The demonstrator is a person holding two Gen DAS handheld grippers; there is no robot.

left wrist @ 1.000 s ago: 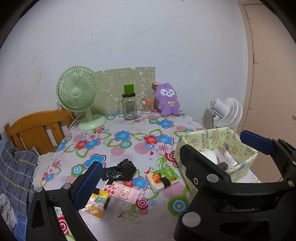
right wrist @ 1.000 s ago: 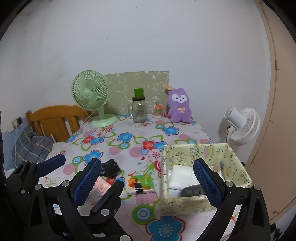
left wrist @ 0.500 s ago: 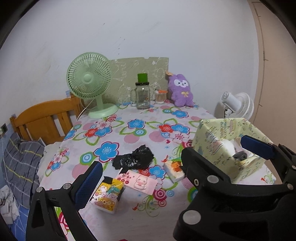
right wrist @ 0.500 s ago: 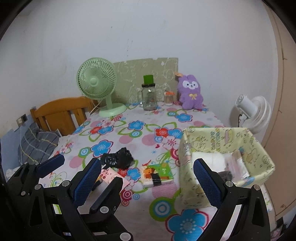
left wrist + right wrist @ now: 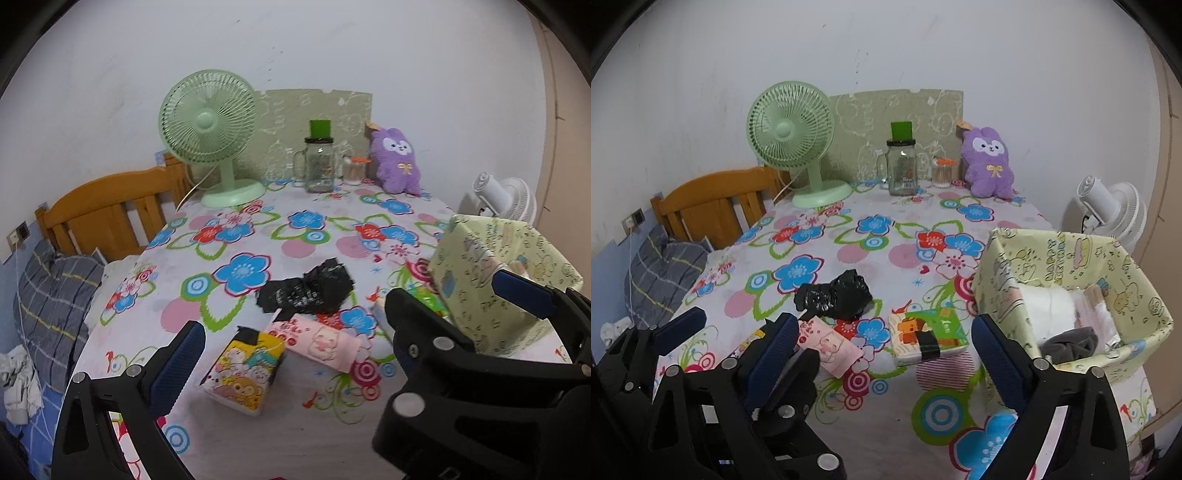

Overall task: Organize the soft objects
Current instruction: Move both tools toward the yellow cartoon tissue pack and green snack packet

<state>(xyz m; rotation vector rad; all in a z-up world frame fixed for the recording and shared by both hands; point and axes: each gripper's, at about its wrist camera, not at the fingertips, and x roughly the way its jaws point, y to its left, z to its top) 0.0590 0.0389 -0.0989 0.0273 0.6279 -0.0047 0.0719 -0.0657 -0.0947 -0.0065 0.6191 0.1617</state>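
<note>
Approach is the step in hand, I judge: both grippers hang above the loose packs, nothing held. My left gripper (image 5: 347, 321) stands wide and empty over the yellow cartoon tissue pack (image 5: 243, 369) and pink tissue pack (image 5: 321, 343). My right gripper (image 5: 882, 350) is wide but closing, bare of contact, the green tissue pack (image 5: 929, 338) lying on the cloth below its jaws. Next I'd drop onto one squashy, glossy-wrapped pack and pinch gently. A crinkled black plastic bag (image 5: 834, 299) lies just behind; the floppy yellow fabric bin (image 5: 1071, 258) sits beside
</note>
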